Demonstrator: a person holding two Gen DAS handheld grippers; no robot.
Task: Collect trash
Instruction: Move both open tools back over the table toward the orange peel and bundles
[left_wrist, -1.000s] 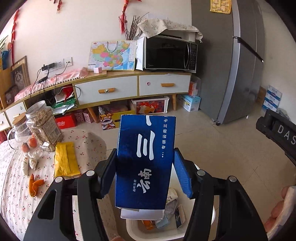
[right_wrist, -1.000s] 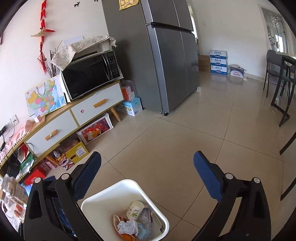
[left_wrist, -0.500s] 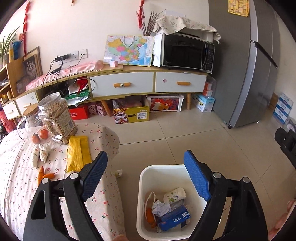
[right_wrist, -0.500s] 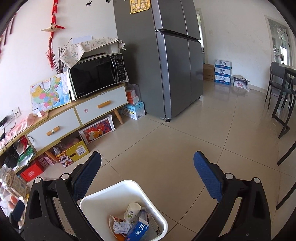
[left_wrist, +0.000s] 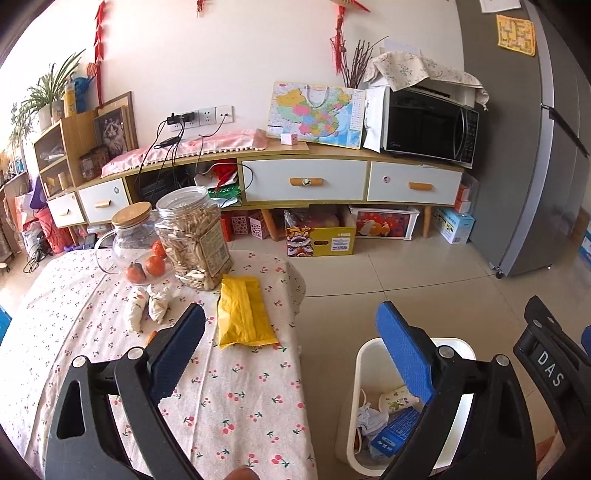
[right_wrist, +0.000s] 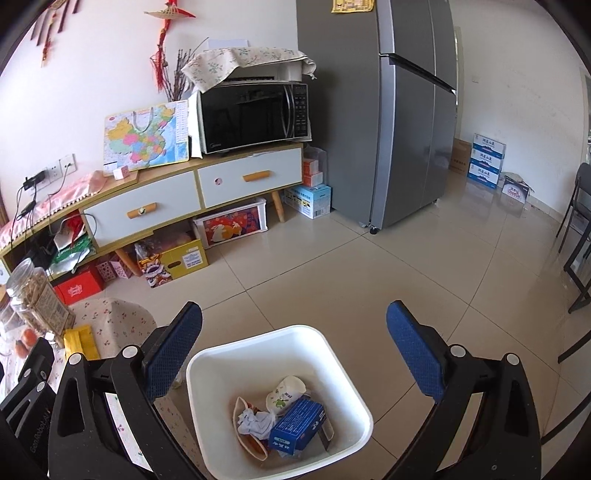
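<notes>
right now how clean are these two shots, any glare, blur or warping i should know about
Left wrist view: sharp, daylight-bright; the fisheye bows the cabinet and refrigerator, and the corners go black. Right wrist view: also sharp; window light glares off the floor tiles near the stacked boxes, and the white trash bin is evenly lit, with the blue box inside easy to make out.

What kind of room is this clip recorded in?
Most likely a home's combined living and dining area: a refrigerator, a microwave on a low drawer cabinet, and a table with a cherry-print cloth beside a white trash bin.
</notes>
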